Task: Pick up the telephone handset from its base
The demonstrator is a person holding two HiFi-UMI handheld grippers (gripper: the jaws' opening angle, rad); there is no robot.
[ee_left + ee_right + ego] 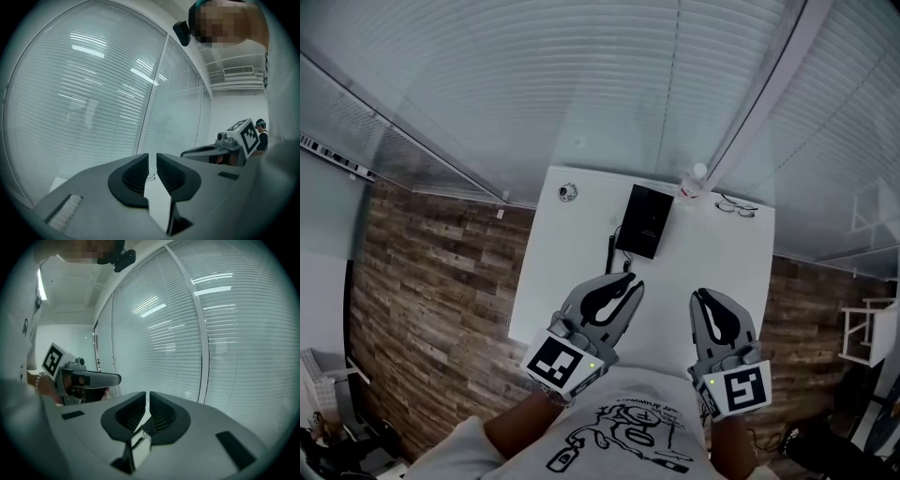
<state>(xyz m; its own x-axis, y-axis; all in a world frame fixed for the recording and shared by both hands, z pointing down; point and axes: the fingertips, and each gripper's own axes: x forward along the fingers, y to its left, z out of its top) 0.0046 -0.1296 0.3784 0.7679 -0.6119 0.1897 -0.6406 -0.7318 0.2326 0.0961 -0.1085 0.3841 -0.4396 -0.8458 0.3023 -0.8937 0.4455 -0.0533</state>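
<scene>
The black telephone (645,221) lies toward the far side of the white table (562,281), its handset on the base and its cord (611,248) trailing toward me. Both grippers hover over the near part of the table, well short of the phone. My left gripper (630,279) is shut with nothing in it, and its jaws (152,157) stand together. My right gripper (700,296) is also shut and empty. In the right gripper view a sliver of the dark phone (146,425) shows below its closed jaw tips (147,394).
A small round object (568,192) sits at the table's far left corner. A bottle (694,183) and a pair of glasses (736,206) lie at the far right. Window blinds (609,84) rise behind the table. Wood floor (431,300) lies to the left.
</scene>
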